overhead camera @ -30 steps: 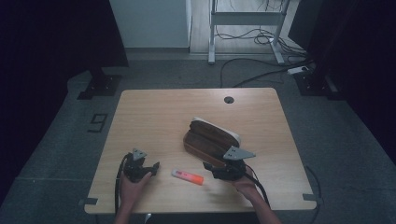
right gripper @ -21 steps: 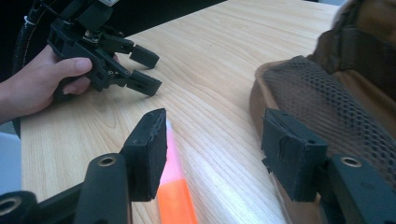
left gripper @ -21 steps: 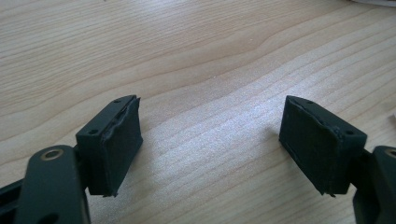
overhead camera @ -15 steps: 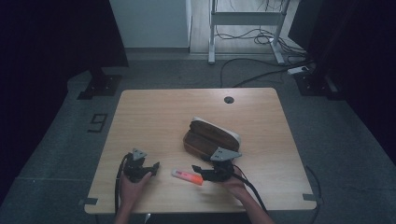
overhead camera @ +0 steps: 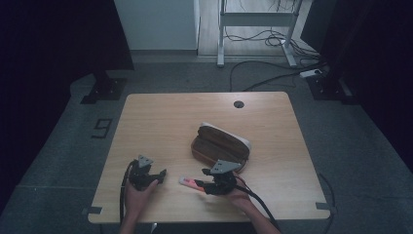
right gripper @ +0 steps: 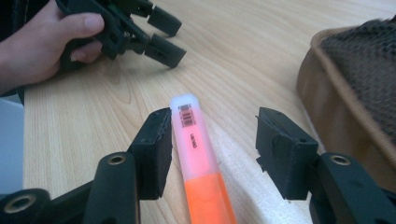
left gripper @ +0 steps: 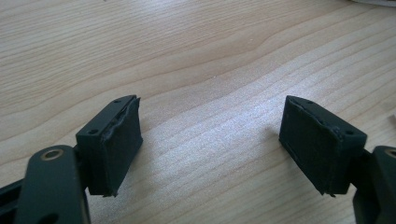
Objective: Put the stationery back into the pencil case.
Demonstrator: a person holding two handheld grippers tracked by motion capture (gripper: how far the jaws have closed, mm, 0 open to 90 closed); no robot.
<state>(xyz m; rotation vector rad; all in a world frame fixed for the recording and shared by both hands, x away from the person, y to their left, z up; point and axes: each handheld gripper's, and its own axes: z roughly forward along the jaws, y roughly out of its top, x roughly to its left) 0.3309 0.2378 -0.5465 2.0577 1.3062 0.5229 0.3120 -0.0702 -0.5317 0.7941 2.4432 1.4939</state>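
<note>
Orange and pale pink, the highlighter [right gripper: 198, 165] lies flat on the wooden table [overhead camera: 160, 122], low in the centre of the high view. My right gripper [right gripper: 212, 144] straddles it with jaws spread: in the right gripper view the marker runs up from the bottom edge, touching or just beside the left-hand pad, well apart from the other. At the right of that frame sits the brown pencil case [right gripper: 355, 79], open. My left gripper [left gripper: 210, 144] rests over bare wood, jaws released and holding nothing; the person's left hand [right gripper: 39, 44] grips it at upper left.
</note>
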